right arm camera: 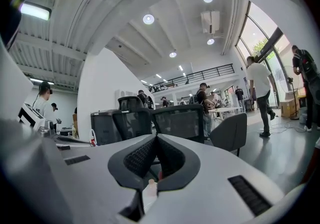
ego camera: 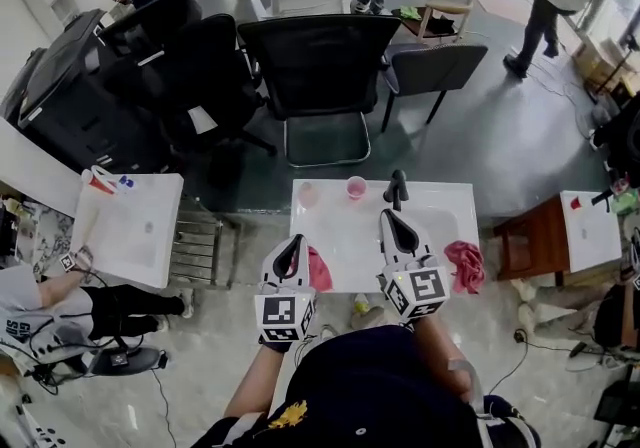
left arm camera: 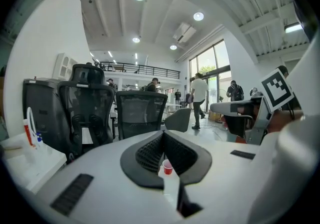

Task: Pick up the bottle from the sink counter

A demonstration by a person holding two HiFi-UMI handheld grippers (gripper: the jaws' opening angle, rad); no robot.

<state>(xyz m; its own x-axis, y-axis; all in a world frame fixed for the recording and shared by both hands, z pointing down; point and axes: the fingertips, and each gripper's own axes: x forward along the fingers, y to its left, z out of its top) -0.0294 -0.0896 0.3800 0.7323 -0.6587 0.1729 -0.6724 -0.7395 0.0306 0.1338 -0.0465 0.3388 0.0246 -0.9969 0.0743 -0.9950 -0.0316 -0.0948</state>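
A small pale bottle (ego camera: 308, 194) stands at the back of the white sink counter (ego camera: 440, 204), left of a pink cup (ego camera: 355, 186). Both grippers hover over the counter's front half, apart from the bottle. My left gripper (ego camera: 298, 238) is shut with nothing in it; in its own view the jaw tips (left arm camera: 162, 133) meet and the red-pink cup (left arm camera: 168, 167) shows through the gap below them. My right gripper (ego camera: 384, 214) is shut and empty too; its tips (right arm camera: 155, 136) touch, and the bottle's pale top (right arm camera: 150, 188) shows low between the jaws, farther off.
A black faucet (ego camera: 397, 188) rises at the counter's back, right of the cup. A pink cloth (ego camera: 320, 271) lies by the left gripper and a red cloth (ego camera: 465, 266) at the counter's right edge. Black office chairs (ego camera: 320, 66) stand behind; a second white sink unit (ego camera: 130, 226) stands at the left.
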